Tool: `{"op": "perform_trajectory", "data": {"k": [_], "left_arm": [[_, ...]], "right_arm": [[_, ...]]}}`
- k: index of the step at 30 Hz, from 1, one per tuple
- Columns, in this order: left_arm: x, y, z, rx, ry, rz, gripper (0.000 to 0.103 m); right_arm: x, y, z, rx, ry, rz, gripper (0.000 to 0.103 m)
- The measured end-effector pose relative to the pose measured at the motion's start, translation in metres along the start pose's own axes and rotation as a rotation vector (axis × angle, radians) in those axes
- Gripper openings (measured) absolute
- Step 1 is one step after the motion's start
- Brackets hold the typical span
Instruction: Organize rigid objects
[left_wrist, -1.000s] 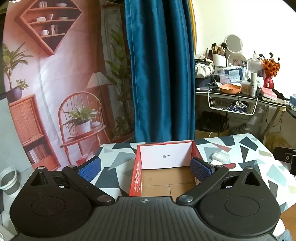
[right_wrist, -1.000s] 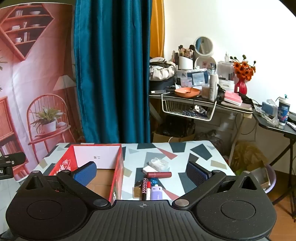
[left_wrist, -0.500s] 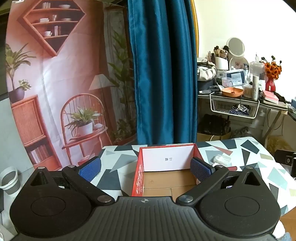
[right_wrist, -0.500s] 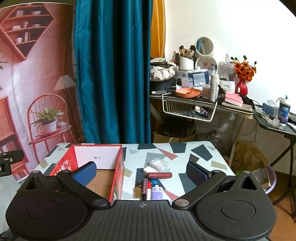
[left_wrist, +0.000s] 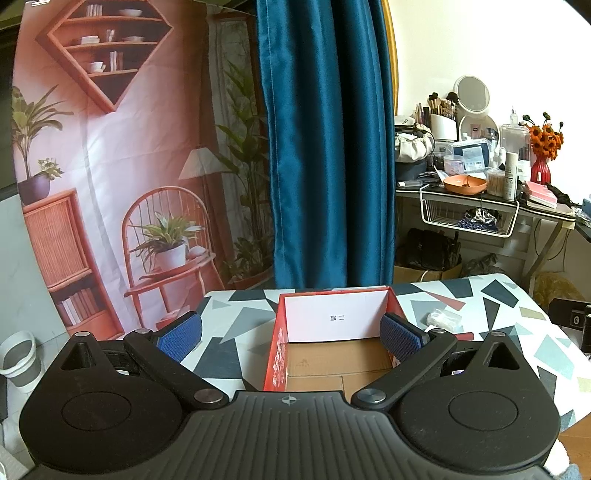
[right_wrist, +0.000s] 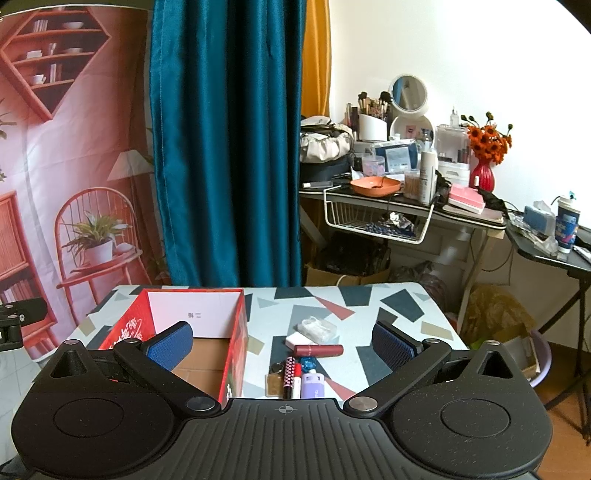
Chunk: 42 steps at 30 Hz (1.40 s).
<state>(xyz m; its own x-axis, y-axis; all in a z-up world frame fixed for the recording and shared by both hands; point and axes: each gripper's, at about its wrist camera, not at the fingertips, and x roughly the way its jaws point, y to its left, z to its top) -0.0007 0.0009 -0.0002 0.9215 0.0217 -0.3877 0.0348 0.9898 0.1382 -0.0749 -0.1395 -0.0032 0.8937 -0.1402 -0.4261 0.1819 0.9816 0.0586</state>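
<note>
**A:** Nothing on the bench (right_wrist: 354, 295) moved vs. 1 s ago; only the left view rose a bit, so the box sits lower in the pic now. Right view is almost same.

**B:** Ok. And the claws?

**A:** Left claw (left_wrist: 291, 334) has its pads wide apart, nothing between them. Right claw (right_wrist: 282, 341) also spread wide and empty. Neither touches anything.

**B:** Where are the things to organize?

**A:** Red box (right_wrist: 236, 339) is at about 10 o'clock of the right claw, open top, cardboard floor bare as far as I can see. In the left view the same box (left_wrist: 275, 354) is straight at 12 o'clock, w/ its white inner wall facing the cam.

**B:** And the small items?

**A:** They lie in a loose group just beside the box, at 12 o'clock in the right view: clear plastic case (right_wrist: 317, 328), dark red tube (right_wrist: 319, 350) lying flat, lilac bottle (right_wrist: 313, 384), checkered pen (right_wrist: 290, 374). Some touch each other.

**B:** Why this setup?

**A:** I think the box is kept near the pile so each carry is short. Probably left claw guards the box, right one picks. Task seems not started yet.
</note>
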Motion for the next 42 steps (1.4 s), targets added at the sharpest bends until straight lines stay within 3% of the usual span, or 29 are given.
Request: {"op": "perform_trajectory", "data": {"k": [42], "left_arm": [[-0.0005,-0.0013,-0.0009,0.0,0.0,0.001,0.103]], "right_arm": [[-0.0013,0.0022,0.0024,0.0,0.001,0.0,0.103]]}}
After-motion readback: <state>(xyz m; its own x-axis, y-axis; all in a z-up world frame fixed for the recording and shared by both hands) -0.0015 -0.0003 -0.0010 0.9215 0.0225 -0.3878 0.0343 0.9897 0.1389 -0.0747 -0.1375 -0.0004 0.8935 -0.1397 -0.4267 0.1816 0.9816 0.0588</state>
